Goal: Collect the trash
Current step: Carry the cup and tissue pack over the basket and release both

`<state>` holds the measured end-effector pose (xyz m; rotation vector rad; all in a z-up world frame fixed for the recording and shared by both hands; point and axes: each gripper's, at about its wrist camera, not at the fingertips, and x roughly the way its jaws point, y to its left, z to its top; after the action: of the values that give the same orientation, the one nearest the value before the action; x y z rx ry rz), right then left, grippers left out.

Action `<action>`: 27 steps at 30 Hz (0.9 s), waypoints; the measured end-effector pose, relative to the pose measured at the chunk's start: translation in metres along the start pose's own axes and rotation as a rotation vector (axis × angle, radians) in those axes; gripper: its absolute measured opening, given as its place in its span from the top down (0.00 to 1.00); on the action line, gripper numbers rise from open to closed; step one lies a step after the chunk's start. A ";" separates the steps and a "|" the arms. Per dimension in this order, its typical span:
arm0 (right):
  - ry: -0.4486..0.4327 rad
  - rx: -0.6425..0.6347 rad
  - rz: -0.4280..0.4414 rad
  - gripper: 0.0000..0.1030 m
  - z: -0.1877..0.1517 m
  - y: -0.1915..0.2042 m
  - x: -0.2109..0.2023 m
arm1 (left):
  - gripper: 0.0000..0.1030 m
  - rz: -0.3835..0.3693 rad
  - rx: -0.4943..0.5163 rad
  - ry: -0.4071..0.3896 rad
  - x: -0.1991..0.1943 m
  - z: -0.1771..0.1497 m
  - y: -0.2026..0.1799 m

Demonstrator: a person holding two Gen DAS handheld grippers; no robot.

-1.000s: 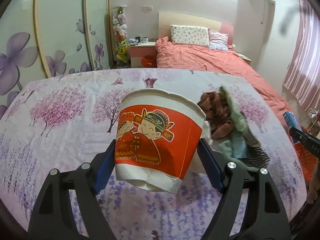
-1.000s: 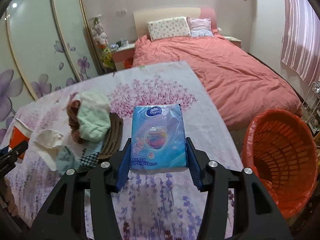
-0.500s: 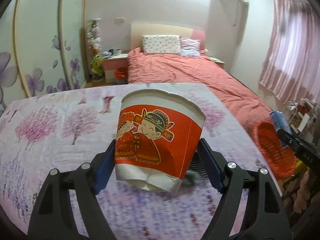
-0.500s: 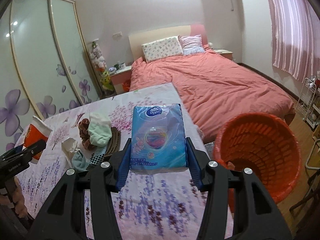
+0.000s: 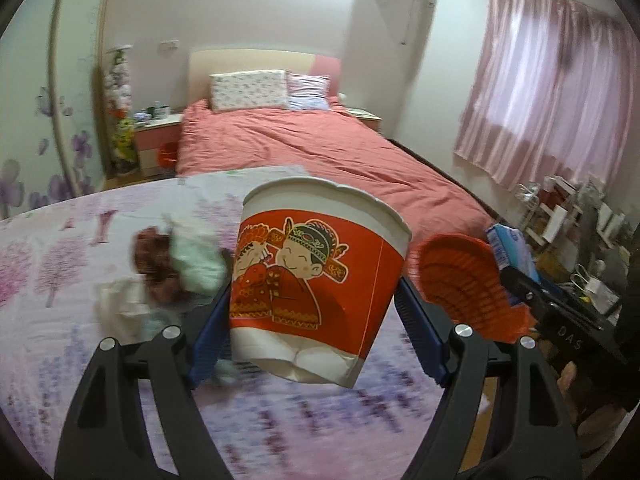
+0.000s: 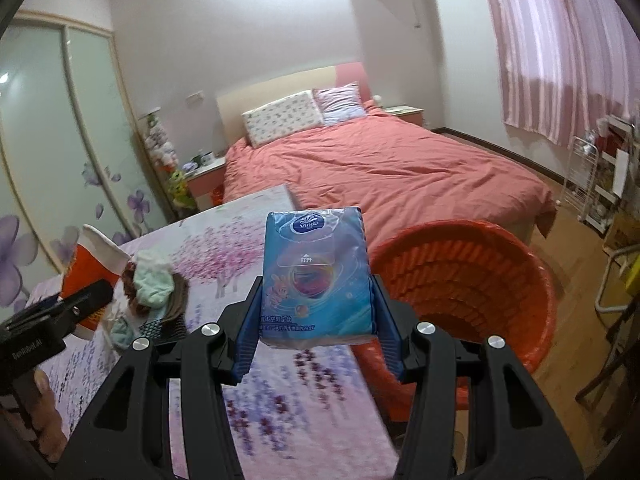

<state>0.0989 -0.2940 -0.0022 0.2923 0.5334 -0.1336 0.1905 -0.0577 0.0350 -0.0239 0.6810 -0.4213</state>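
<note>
Carrying two pieces of trash toward the basket

The paper cup, red with a cartoon couple printed on its side, is clamped between the blue pads of the left gripper. It is held off the table, tilted, mouth up and leaning away from the camera. The tissue pack, blue plastic with a white logo, is pinched between the jaws of the right gripper and stands upright above the table's right edge.

The orange basket stands on the floor just beside the table's right edge, its mouth open and facing up. In the right wrist view the tissue pack sits just left of the basket rim; in the left wrist view the cup is nearer the middle of the table, with the basket showing to its right.

A heap of cloth and crumpled tissue lies on the table behind and to the left of the cup. Beyond the table's far edge is a bed.

Step in hand, by judgement: transport. Both items are gripped and lifted; neither is over the basket mouth yet.

Next move calls for:
1. Bringing the right gripper over the basket mouth, then opening its jaws so the pack drops inside.
2. Swinging the left gripper rightward across the table edge and releasing the cup the same way.
3. Keeping the two grippers apart over the basket, as they approach from the same side.
</note>
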 end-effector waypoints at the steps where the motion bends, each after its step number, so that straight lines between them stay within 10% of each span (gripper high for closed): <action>1: -0.004 0.010 -0.012 0.50 0.000 -0.007 -0.001 | 0.25 -0.012 0.005 0.003 0.004 0.001 -0.006; 27: -0.025 0.261 -0.080 0.46 0.019 -0.130 0.045 | 0.24 -0.220 0.169 0.166 0.162 0.007 -0.161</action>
<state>0.1203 -0.4258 -0.0409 0.5227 0.5028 -0.2848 0.2477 -0.2683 -0.0320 0.0983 0.8076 -0.6971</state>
